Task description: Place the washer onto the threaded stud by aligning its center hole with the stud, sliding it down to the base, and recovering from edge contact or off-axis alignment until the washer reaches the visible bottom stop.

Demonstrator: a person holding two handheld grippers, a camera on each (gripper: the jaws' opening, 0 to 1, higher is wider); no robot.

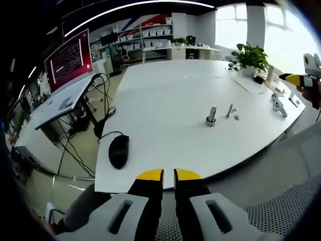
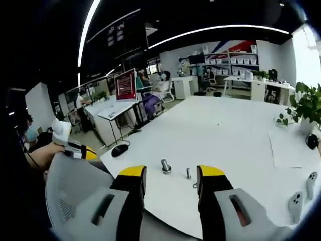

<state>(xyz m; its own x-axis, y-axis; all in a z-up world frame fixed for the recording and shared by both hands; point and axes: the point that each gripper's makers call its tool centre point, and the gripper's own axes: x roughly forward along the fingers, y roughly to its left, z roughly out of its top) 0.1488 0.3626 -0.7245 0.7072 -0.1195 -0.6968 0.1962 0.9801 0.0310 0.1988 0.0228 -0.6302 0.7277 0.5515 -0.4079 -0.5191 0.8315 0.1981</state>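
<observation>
We see the left gripper (image 1: 168, 174) at the bottom centre of the left gripper view, its yellow-tipped fingers (image 1: 150, 174) nearly together with only a thin slit between them, holding nothing. It sits over the near edge of the white counter (image 1: 165, 95).

The stud (image 1: 211, 116) stands upright on the counter right of centre in that view. Just to its right lies a small bolt (image 1: 230, 110), and beside that a tiny ring we take to be the washer (image 1: 236, 118), flat on the counter and apart from the stud.

A black mouse (image 1: 119, 150) rests at lower left near the counter edge. A potted plant (image 1: 249, 57) stands at upper right, and white controllers (image 1: 279, 105) lie at the right edge. A red monitor (image 1: 68, 59) shows at upper left.

In the right gripper view, the right gripper (image 2: 166, 173) is at bottom centre, fingers (image 2: 132, 172) spread wide and empty. The stud (image 2: 165, 166), bolt (image 2: 188, 173) and washer (image 2: 194, 185) appear between the finger tips, farther off on the counter (image 2: 220, 130). The left gripper (image 2: 75, 149) shows at the left edge, mouse (image 2: 119, 149) beside it.
</observation>
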